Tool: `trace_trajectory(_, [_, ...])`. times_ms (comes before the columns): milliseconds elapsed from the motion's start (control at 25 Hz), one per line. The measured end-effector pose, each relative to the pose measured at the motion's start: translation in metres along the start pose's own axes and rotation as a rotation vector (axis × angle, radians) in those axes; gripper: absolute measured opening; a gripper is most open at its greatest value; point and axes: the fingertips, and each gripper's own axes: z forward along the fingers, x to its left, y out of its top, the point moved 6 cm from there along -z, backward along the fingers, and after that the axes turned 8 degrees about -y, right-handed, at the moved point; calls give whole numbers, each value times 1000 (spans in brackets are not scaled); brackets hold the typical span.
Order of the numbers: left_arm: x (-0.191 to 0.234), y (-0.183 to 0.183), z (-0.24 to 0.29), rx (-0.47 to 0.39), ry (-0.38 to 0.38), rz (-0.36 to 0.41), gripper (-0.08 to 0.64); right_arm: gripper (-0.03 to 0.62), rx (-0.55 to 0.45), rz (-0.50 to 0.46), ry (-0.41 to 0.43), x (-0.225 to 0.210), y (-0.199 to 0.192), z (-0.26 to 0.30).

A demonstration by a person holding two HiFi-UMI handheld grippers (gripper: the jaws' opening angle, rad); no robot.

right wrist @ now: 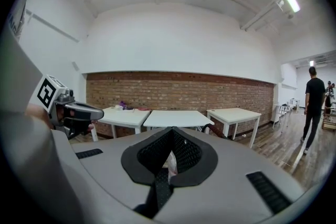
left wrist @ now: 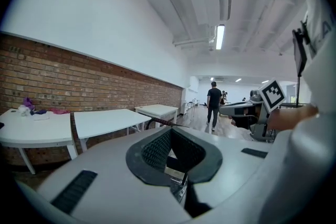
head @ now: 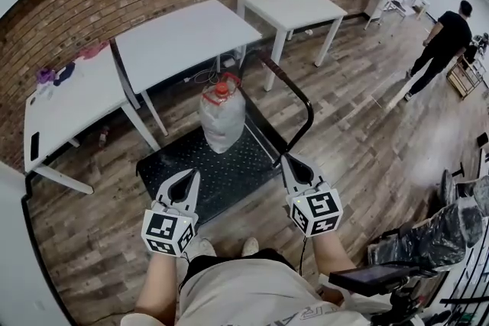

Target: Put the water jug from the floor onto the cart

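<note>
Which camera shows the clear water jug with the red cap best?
The head view: the clear plastic water jug stands whole on the black cart. The right gripper view shows perhaps a sliver past its jaws; the left gripper view shows none.

The water jug [head: 222, 121] stands upright on the cart [head: 177, 164], toward the far end of its platform [head: 229, 173] and a little right of the middle. It is a big, cloudy grey-white bottle with a wrinkled-looking surface, a red cap [head: 221, 89] and a red collar round the neck. The cart is low, with a flat black platform of dotted texture resting on the wooden floor [head: 359, 126]. Its black tube handle [head: 302, 100] rises in an arch along the right edge, just beside the jug.
</note>
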Motion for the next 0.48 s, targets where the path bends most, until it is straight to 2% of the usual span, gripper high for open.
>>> trace_trajectory(200, [11,-1,-9,1,-26,6,0,3,1,10,-61,10,-3,-3])
trace_trajectory(480, [17,-1,-16,0,-61,12,0,3,-6,14,-84,24,-1,-7])
